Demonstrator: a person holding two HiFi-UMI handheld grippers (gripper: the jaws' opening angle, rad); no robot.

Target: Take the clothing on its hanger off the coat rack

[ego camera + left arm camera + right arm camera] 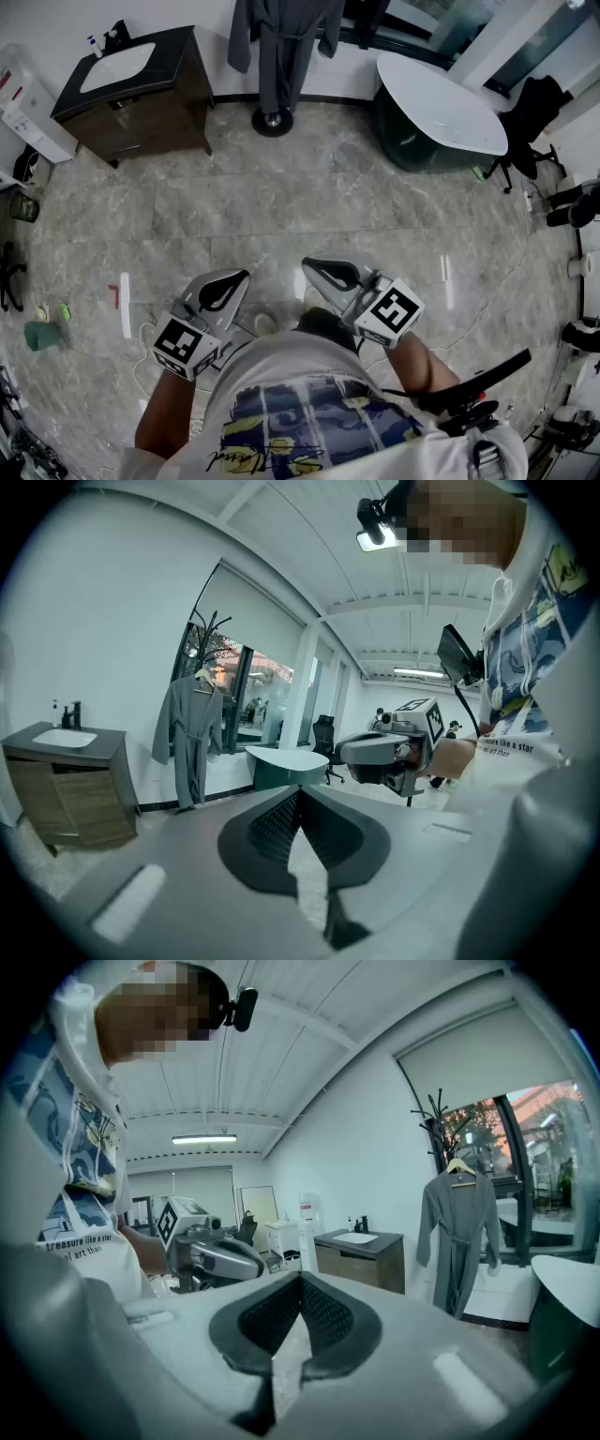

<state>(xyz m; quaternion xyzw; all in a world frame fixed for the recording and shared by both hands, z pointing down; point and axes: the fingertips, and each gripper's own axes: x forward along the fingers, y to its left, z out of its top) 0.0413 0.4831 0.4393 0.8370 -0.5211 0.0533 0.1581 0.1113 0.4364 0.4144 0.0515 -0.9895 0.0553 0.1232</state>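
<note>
The grey marble floor (309, 197) bears a sink cabinet (141, 108), the coat rack's base (272, 122) and an oval table (441, 117).

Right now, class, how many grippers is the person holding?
2. The left gripper is at lower left of the head view; the right gripper is beside it, near centre. Both are shut and empty.

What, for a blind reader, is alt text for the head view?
A person holds the left gripper and right gripper, both shut, above a grey stone floor. Across the room a grey robe hangs on a coat rack, between a dark sink cabinet and a white table.
</note>
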